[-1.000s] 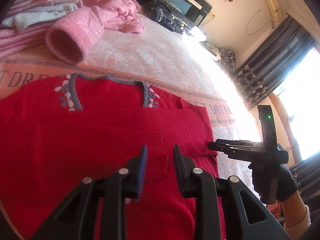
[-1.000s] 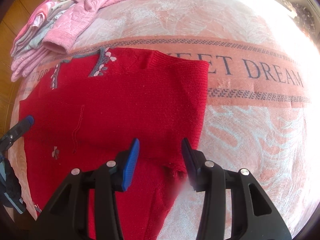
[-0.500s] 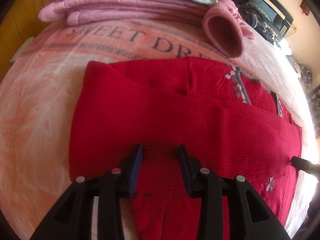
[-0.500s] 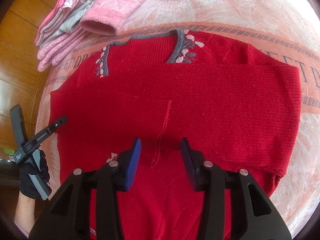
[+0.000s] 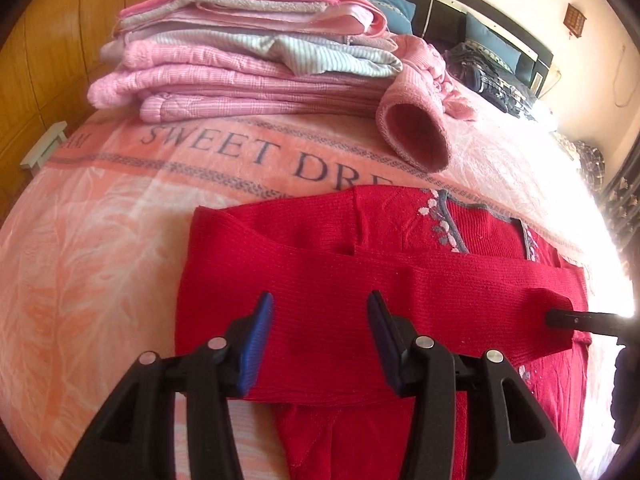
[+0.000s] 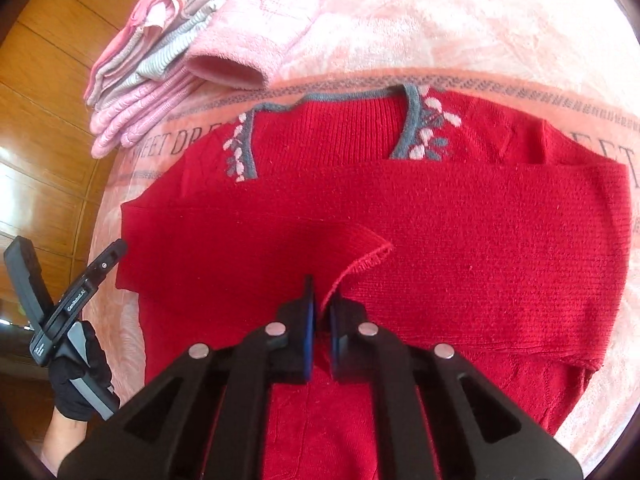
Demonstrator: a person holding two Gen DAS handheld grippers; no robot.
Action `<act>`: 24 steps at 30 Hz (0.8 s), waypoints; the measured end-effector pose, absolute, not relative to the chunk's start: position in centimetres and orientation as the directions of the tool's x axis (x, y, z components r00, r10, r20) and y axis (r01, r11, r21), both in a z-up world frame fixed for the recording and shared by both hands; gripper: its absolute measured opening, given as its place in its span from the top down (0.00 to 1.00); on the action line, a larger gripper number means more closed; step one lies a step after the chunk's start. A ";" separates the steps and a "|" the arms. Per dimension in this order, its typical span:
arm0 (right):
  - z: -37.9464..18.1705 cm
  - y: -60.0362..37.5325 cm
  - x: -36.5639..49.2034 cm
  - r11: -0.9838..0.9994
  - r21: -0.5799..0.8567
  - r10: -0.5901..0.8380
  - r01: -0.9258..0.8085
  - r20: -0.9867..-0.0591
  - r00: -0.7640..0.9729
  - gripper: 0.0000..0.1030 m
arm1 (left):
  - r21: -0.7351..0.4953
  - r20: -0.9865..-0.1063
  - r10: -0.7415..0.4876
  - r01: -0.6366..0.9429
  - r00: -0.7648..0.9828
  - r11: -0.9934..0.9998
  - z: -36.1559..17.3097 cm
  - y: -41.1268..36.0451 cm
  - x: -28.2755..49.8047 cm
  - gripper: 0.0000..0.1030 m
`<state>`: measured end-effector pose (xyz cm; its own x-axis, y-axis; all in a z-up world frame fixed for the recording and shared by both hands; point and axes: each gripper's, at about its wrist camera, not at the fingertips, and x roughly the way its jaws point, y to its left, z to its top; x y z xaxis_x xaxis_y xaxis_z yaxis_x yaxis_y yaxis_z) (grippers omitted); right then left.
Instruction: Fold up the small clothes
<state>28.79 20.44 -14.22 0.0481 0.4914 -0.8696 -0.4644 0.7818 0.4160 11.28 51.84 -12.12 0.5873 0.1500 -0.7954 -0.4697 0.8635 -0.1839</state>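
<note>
A red knit sweater [image 5: 400, 296] [image 6: 480, 240] with a grey neckline lies flat on the bed, both sleeves folded across its chest. My right gripper [image 6: 322, 312] is shut on the cuff of the upper sleeve [image 6: 360, 248], whose edge curls up slightly. In the left wrist view its tip [image 5: 560, 318] shows at that cuff on the right. My left gripper [image 5: 320, 340] is open, hovering over the sweater's left part with nothing between its fingers. The right wrist view shows it [image 6: 116, 250] at the sweater's left edge, held by a black-gloved hand [image 6: 80, 376].
A stack of folded pink and striped clothes [image 5: 240, 60] [image 6: 140, 80] sits beyond the sweater. A loose pink garment's sleeve [image 5: 416, 136] lies beside it. The pink "SWEET DREAM" blanket [image 5: 100, 240] covers the bed. Wooden panelling [image 5: 40, 60] is at the left, dark clothes [image 5: 492, 76] by the headboard.
My right gripper has shut on the sleeve cuff, which it hovered over open half a second ago. The left gripper stays open and has pulled back a little toward the sweater's left side.
</note>
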 end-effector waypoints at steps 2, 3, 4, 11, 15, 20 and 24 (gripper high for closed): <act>-12.9 19.7 29.1 0.768 0.446 0.527 -0.460 -0.848 0.059 0.96 | -0.200 -0.781 0.167 -0.494 0.602 0.846 -11.6 52.5 10.8 0.52; -12.1 19.3 29.3 0.764 0.453 0.540 -0.459 -0.838 0.073 0.96 | -0.207 -0.774 0.175 -0.503 0.609 0.839 -11.4 52.7 10.7 0.52; -11.3 18.8 29.6 0.766 0.449 0.545 -0.460 -0.833 0.094 0.96 | -0.213 -0.768 0.181 -0.510 0.615 0.834 -11.2 52.9 10.6 0.52; -7.6 12.3 32.4 0.802 0.455 0.558 -0.386 -0.802 0.215 0.96 | -0.199 -0.769 0.205 -0.531 0.606 0.824 -11.2 52.7 11.0 0.52; -8.7 8.3 33.5 0.842 0.436 0.515 -0.318 -0.825 0.234 0.96 | -0.134 -0.798 0.218 -0.518 0.562 0.845 -12.3 51.3 12.0 0.52; -12.7 6.4 33.6 0.879 0.393 0.448 -0.269 -0.875 0.187 0.96 | -0.022 -0.863 0.249 -0.527 0.439 0.850 -15.0 50.0 13.4 0.52; -15.6 6.7 33.2 0.915 0.288 0.337 -0.282 -0.930 0.147 0.86 | -0.024 -0.891 0.229 -0.545 0.392 0.838 -16.7 49.9 13.3 0.52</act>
<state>33.18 6.73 -15.64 0.1470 0.3374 -0.9298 -0.2819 0.9153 0.2876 13.33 49.89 -16.66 0.3923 0.2293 -0.8908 -0.5451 0.8380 -0.0243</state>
